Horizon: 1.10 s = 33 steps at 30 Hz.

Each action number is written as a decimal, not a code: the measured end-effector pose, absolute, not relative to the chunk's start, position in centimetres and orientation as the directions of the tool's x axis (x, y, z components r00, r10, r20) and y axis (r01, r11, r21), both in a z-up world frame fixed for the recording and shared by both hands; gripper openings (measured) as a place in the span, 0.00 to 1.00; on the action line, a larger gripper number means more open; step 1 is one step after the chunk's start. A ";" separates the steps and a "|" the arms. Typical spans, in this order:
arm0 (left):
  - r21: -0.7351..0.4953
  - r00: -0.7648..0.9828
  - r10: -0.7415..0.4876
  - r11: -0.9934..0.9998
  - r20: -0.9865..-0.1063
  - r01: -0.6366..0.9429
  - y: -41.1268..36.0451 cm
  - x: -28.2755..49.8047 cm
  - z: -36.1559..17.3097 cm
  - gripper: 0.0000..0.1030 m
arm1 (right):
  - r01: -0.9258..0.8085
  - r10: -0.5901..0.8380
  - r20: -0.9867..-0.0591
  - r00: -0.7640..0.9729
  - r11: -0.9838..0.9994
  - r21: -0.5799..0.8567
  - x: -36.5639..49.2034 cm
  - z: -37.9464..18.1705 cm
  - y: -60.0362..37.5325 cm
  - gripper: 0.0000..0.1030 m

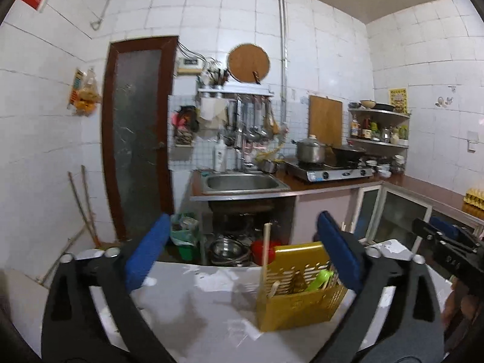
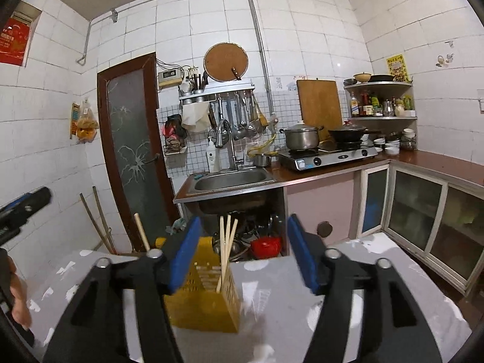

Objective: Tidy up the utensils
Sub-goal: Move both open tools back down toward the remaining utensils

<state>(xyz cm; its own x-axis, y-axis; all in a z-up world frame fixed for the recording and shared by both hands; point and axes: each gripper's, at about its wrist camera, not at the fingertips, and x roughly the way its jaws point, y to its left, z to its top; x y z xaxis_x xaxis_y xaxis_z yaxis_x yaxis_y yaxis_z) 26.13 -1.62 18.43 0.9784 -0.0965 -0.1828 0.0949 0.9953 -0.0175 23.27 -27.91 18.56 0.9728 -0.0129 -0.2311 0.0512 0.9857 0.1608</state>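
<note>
Chopsticks (image 2: 225,251) and a green utensil (image 1: 319,279) already stand in the yellow holder (image 1: 299,305) on the tabletop (image 1: 193,311), both left tongs (image 1: 242,254) and right tongs (image 2: 245,254) gape empty, so little seems left.

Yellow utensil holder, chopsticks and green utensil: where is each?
Yellow utensil holder (image 1: 302,305): left wrist view, on its slotted front wall.
Chopsticks (image 2: 226,248): right wrist view, mid-shaft of the upright bundle.
Green utensil (image 1: 319,279): left wrist view, on its handle inside the holder.
</note>
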 end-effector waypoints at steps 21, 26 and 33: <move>-0.007 0.928 -0.066 0.998 -0.366 0.068 1.9 17.2 9.6 0.95 | 0.073 -0.010 -0.397 0.918 0.987 0.144 14.2 11.5 -24.6 0.76; -0.025 0.897 -0.059 0.998 -0.438 0.054 2.1 17.9 6.0 0.95 | 0.086 -0.013 -0.457 0.889 0.987 0.137 14.5 7.5 -23.9 0.76; 0.002 0.878 -0.030 0.999 -0.478 0.036 1.9 18.8 2.4 0.95 | 0.084 -0.009 -0.522 0.853 0.989 0.119 15.0 4.4 -22.9 0.76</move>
